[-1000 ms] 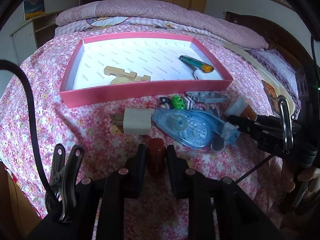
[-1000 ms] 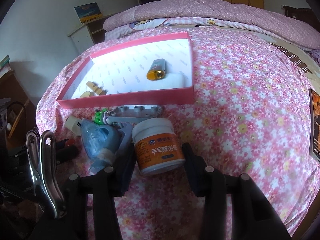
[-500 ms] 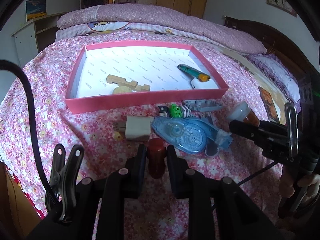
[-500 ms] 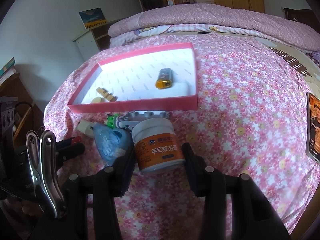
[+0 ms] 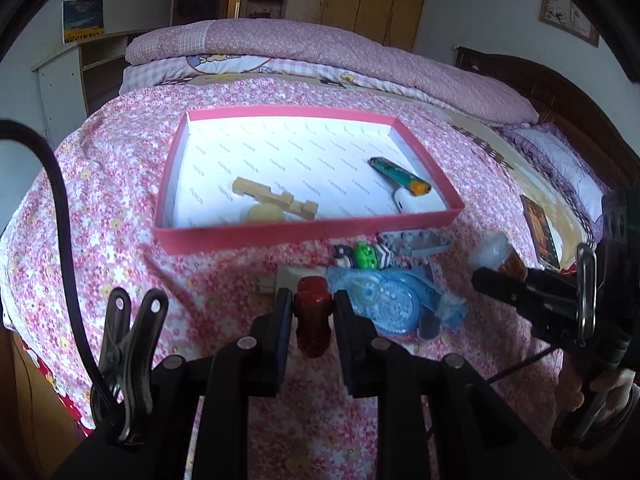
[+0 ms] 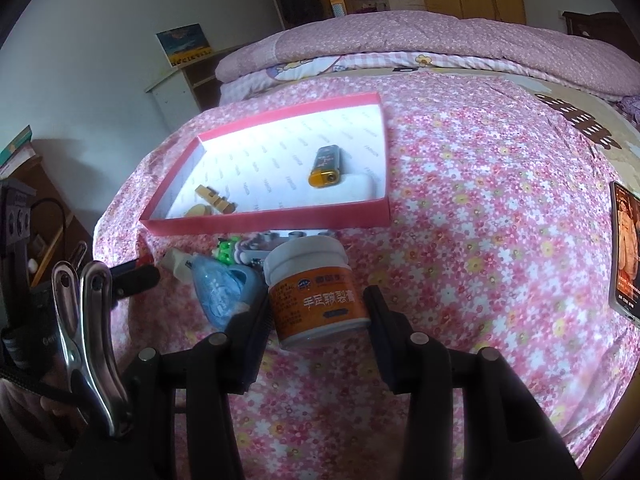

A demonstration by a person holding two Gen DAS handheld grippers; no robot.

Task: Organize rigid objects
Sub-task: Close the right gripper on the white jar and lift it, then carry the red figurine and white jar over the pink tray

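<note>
My left gripper (image 5: pixel 313 312) was clamped tight on a small dark red cylinder (image 5: pixel 313 322), its two black fingers (image 5: pixel 282 312) pressing the sides; the cylinder's long axis ran straight away from me along the fingers, its capped end pointing toward the pink tray (image 5: pixel 304 236). My right gripper (image 6: pixel 316 316) was part-way open around a white jar with an orange label (image 6: pixel 314 292), one finger against each side; the jar tilted, its white lid leaning away from me toward the tray, and I could not tell whether it was lifted clear of the bedspread (image 6: pixel 480 200). Just beyond my left fingertips lay a white plug adapter (image 5: pixel 292 274) and a blue correction-tape dispenser (image 5: pixel 384 298), its long axis running left to right, touching or nearly touching each other. Behind them, against the tray's near wall, sat a small green and white toy (image 5: pixel 364 255) and a grey studded brick (image 5: pixel 416 240). Inside the tray, a wooden block piece (image 5: pixel 276 197) lay along the near side with a pale round wooden piece (image 5: pixel 264 213) beside it; toward the right corner a lighter (image 5: pixel 400 174) pointed its orange end at the corner, next to a white rounded object (image 5: pixel 412 203). The tray rested on the flowered pink bedspread, with a folded quilt (image 5: pixel 320 52) at the far end of the bed.
</note>
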